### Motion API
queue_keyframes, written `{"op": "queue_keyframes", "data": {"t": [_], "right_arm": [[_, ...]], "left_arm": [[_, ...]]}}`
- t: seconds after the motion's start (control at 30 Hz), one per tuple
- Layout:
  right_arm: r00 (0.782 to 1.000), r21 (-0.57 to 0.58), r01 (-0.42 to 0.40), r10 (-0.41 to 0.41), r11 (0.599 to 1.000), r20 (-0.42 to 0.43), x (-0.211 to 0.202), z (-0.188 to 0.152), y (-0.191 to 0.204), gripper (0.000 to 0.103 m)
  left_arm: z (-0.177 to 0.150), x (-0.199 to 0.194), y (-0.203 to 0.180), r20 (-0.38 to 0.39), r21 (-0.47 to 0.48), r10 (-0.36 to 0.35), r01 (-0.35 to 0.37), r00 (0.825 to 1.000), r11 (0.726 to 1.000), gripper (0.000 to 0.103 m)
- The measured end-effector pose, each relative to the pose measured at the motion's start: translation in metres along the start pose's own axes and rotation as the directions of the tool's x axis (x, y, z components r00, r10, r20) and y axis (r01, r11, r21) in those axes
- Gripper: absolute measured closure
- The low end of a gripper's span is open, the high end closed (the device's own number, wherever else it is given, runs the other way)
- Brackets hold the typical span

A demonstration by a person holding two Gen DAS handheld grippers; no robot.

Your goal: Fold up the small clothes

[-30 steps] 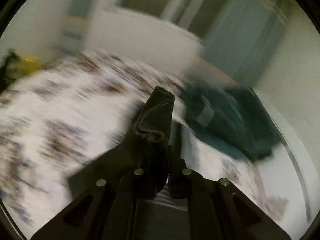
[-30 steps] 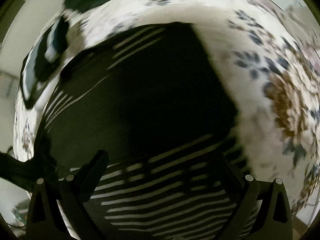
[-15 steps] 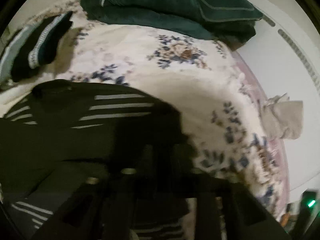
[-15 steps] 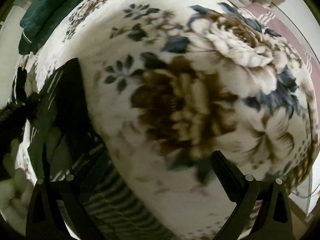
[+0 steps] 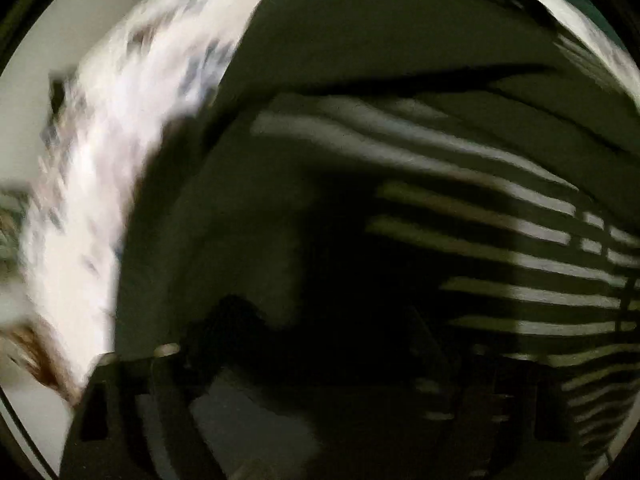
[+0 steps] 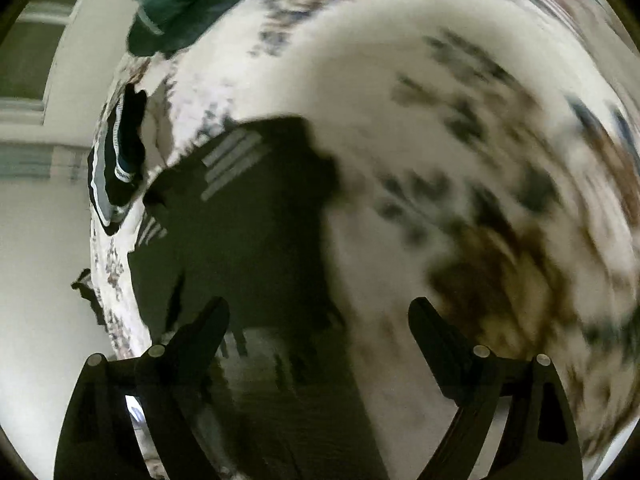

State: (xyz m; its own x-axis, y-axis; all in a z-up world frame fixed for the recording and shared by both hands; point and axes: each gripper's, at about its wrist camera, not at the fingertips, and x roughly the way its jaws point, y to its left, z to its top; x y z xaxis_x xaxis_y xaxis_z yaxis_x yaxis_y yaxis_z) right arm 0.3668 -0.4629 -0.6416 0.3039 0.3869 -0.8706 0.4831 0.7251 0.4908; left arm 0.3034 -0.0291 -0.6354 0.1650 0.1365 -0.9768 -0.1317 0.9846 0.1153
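Observation:
A dark garment with white stripes [image 6: 248, 216] lies on a floral bedspread [image 6: 440, 140]. In the left wrist view the same striped garment [image 5: 460, 208] fills most of the blurred frame, very close to the camera. My left gripper [image 5: 320, 360] sits low over the cloth in deep shadow, and its fingers cannot be made out. My right gripper [image 6: 318, 320] is open and empty, its left finger [image 6: 204, 332] over the garment's near edge and its right finger [image 6: 436, 332] over the bedspread.
A folded dark green blanket [image 6: 180, 4] lies at the far end of the bed. A folded dark garment with pale trim [image 6: 116, 164] sits by the bed's left edge. The bedspread [image 5: 92, 200] shows left of the striped garment.
My left gripper has swung down from above the bed to just over the striped garment. My right gripper has moved off the garment to its right side, staying open.

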Motion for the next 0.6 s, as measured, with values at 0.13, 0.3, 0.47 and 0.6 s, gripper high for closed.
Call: {"op": "queue_keyframes", "data": {"t": [0.13,0.3,0.47,0.6], "right_arm": [[0.999,-0.137,0.038,-0.042,0.990,-0.028,0.048,0.046,0.062,0.010],[0.994,-0.313,0.057,-0.084,0.948,-0.075,0.102,0.067,0.132,0.010],[0.968,-0.472,0.053,-0.161,0.880,-0.193,0.179,0.051,0.180,0.031],[0.956,-0.536,0.082,-0.218,0.840,-0.196,0.178,0.001,0.164,0.040]], "left_arm": [[0.000,0.012,0.015,0.024,-0.061,-0.097,0.098,0.995,0.993,0.000],[-0.001,0.013,0.008,0.039,-0.056,-0.072,0.074,0.997,0.996,0.000],[0.004,0.009,0.011,-0.006,-0.050,-0.093,0.093,0.996,0.994,0.000],[0.010,-0.010,0.023,-0.011,-0.076,-0.083,0.082,0.996,0.994,0.000]]}}
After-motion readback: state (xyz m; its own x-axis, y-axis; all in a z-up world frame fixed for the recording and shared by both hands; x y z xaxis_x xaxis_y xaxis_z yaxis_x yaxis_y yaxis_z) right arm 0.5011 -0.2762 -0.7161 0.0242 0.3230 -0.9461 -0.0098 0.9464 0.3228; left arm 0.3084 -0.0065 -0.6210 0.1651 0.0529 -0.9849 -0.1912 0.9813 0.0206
